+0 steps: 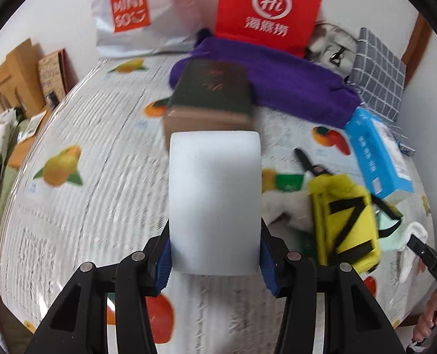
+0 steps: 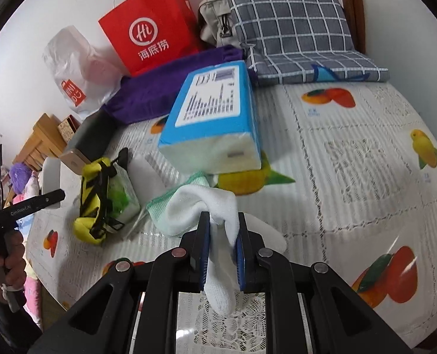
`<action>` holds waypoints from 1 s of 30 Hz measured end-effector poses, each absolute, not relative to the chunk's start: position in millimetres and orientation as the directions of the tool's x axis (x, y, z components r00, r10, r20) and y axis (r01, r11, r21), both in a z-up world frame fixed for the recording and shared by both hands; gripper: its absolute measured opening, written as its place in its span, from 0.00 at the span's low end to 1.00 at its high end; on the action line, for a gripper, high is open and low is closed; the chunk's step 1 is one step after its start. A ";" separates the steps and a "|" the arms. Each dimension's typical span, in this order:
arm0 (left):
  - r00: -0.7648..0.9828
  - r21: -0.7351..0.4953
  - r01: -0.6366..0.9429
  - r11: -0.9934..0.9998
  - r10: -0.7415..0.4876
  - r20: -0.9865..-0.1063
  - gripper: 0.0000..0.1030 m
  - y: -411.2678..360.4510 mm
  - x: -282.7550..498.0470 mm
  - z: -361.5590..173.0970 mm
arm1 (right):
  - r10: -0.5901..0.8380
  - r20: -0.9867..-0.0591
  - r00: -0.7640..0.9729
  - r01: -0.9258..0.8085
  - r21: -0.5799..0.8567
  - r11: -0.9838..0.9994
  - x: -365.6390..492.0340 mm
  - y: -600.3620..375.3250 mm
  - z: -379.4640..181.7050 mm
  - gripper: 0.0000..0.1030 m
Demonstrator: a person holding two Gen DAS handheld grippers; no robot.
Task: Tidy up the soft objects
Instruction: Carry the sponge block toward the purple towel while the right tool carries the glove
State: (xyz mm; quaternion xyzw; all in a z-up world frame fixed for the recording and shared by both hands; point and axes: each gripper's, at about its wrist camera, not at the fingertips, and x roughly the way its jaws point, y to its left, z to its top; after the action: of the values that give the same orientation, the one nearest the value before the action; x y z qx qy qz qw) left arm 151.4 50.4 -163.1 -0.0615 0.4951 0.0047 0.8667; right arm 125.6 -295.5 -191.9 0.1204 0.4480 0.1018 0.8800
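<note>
Going left to right across the fruit-print bed (image 2: 351,135): the left gripper (image 1: 215,253) has its jaws pinching a white foam block (image 1: 215,200), held above the bedcover. A white plastic bag (image 2: 71,67) and a red paper bag (image 2: 153,41) stand against the wall; their contents cannot be seen. A yellow-and-black pouch (image 2: 93,203) lies beside a blue tissue pack (image 2: 215,118). The right gripper (image 2: 223,236) has its jaws clamped on a white sock (image 2: 206,206), its toe hanging below them, just beside the tissue pack.
</note>
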 end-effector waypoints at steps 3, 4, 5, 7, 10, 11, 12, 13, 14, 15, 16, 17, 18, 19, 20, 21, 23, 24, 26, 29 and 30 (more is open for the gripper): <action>0.485 -0.100 -0.083 0.992 -0.047 -0.873 0.46 53.9 148.0 -174.1 | 0.270 -0.769 0.579 -0.078 0.277 0.958 122.9 -291.6 -193.7 0.16; 0.478 -0.098 -0.083 0.992 -0.047 -0.877 0.46 53.7 147.2 -178.1 | 0.263 -0.772 0.578 -0.078 0.268 0.960 121.8 -290.4 -193.9 0.17; 0.471 -0.097 -0.083 0.992 -0.046 -0.881 0.46 53.4 146.7 -181.0 | 0.257 -0.774 0.579 -0.077 0.262 0.962 121.2 -289.3 -193.5 0.18; 0.466 -0.099 -0.081 0.992 -0.050 -0.883 0.46 53.3 145.2 -185.5 | 0.242 -0.779 0.579 -0.079 0.242 0.967 119.5 -286.6 -193.1 0.28; 0.471 -0.088 -0.071 0.994 -0.044 -0.881 0.46 51.4 143.8 -186.9 | 0.197 -0.786 0.586 -0.069 0.194 0.979 120.0 -281.9 -194.4 0.49; 0.471 -0.090 -0.071 0.993 -0.046 -0.881 0.46 51.9 143.0 -187.0 | 0.186 -0.788 0.587 -0.067 0.182 0.981 121.0 -280.5 -195.7 0.49; 0.472 -0.095 -0.071 0.993 -0.051 -0.880 0.46 52.8 143.0 -186.9 | 0.181 -0.789 0.587 -0.066 0.177 0.982 122.2 -278.8 -197.4 0.49; 0.473 -0.101 -0.068 0.993 -0.057 -0.879 0.46 53.7 142.8 -186.5 | 0.184 -0.790 0.585 -0.065 0.180 0.982 123.8 -277.2 -199.7 0.49; 0.474 -0.105 -0.067 0.992 -0.061 -0.879 0.46 54.8 143.2 -186.3 | 0.187 -0.792 0.581 -0.067 0.182 0.981 125.1 -275.7 -201.8 0.48; 0.475 -0.110 -0.067 0.992 -0.065 -0.878 0.46 55.9 143.0 -185.8 | 0.183 -0.797 0.576 -0.071 0.174 0.982 127.0 -272.6 -204.8 0.43; 0.476 -0.114 -0.068 0.991 -0.069 -0.877 0.46 57.5 142.8 -185.0 | 0.176 -0.799 0.576 -0.074 0.164 0.984 128.1 -270.4 -206.4 0.28; 0.477 -0.116 -0.067 0.991 -0.070 -0.876 0.46 58.9 142.0 -184.1 | 0.162 -0.800 0.578 -0.072 0.147 0.986 128.9 -268.5 -207.4 0.25; 0.481 -0.116 -0.066 0.991 -0.070 -0.874 0.46 60.4 141.6 -182.2 | 0.149 -0.799 0.582 -0.072 0.131 0.989 128.6 -266.8 -206.6 0.24; 0.484 -0.115 -0.066 0.991 -0.069 -0.872 0.46 61.4 141.8 -180.0 | 0.149 -0.798 0.584 -0.080 0.127 0.989 128.1 -265.9 -204.5 0.22; 0.489 -0.114 -0.067 0.991 -0.067 -0.870 0.46 62.3 141.8 -177.6 | 0.154 -0.796 0.585 -0.085 0.129 0.988 127.1 -265.7 -201.9 0.22; 0.494 -0.114 -0.067 0.991 -0.067 -0.867 0.46 63.3 141.6 -174.5 | 0.157 -0.792 0.589 -0.087 0.131 0.988 125.4 -266.2 -197.6 0.22; 0.510 -0.115 -0.065 0.991 -0.066 -0.857 0.46 65.1 141.4 -165.8 | 0.171 -0.778 0.604 -0.095 0.142 0.985 121.7 -268.2 -185.9 0.22; 0.519 -0.116 -0.065 0.991 -0.066 -0.852 0.46 66.0 141.5 -160.9 | 0.183 -0.768 0.614 -0.099 0.155 0.983 119.3 -270.2 -177.7 0.22; 0.531 -0.117 -0.060 0.991 -0.068 -0.845 0.46 67.5 141.9 -153.2 | 0.197 -0.750 0.631 -0.104 0.170 0.980 116.5 -273.0 -165.0 0.22; 0.547 -0.115 -0.061 0.991 -0.063 -0.835 0.46 69.6 145.0 -141.0 | 0.212 -0.719 0.662 -0.114 0.183 0.977 113.4 -275.9 -142.4 0.22; 0.552 -0.116 -0.061 0.991 -0.064 -0.832 0.46 69.7 146.3 -137.3 | 0.220 -0.708 0.671 -0.120 0.189 0.975 113.0 -276.7 -134.9 0.22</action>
State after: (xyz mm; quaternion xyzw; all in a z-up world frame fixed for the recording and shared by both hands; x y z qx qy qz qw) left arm 146.3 69.7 -137.3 -0.0658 0.4735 -0.0007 0.8783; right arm 113.0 -276.7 -134.9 0.0634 0.3945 0.0930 0.9120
